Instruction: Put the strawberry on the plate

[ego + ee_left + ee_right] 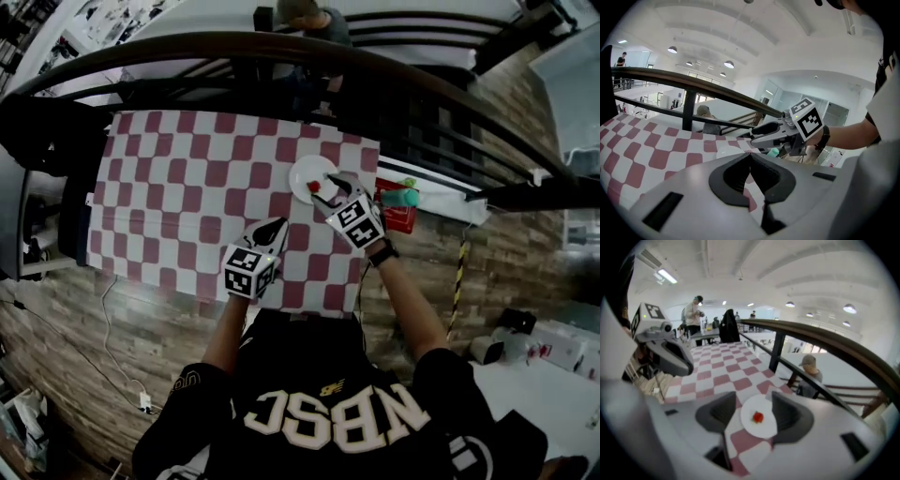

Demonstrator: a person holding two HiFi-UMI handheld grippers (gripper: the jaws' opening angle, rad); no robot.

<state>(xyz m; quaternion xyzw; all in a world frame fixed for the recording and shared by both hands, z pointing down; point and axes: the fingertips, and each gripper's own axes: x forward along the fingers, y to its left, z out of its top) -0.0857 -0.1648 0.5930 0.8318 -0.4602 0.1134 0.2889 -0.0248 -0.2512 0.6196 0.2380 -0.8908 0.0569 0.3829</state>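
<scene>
A small red strawberry (314,187) lies on a white plate (302,171) near the far right edge of the red-and-white checked table (187,187). My right gripper (331,191) hovers just above the plate's near right side, jaws open and empty. In the right gripper view the strawberry (758,417) sits on the plate (761,430), framed between the spread jaws of that gripper (755,406) but below them, untouched. My left gripper (270,231) is over the cloth, nearer me and left of the plate. Its jaws (751,174) meet at the tips with nothing in them.
A red box (401,217) with a green thing on it sits just off the table's right edge. A dark curved railing (281,45) runs behind the table, with a person (314,21) beyond it. A white cable (117,347) lies on the wooden floor at left.
</scene>
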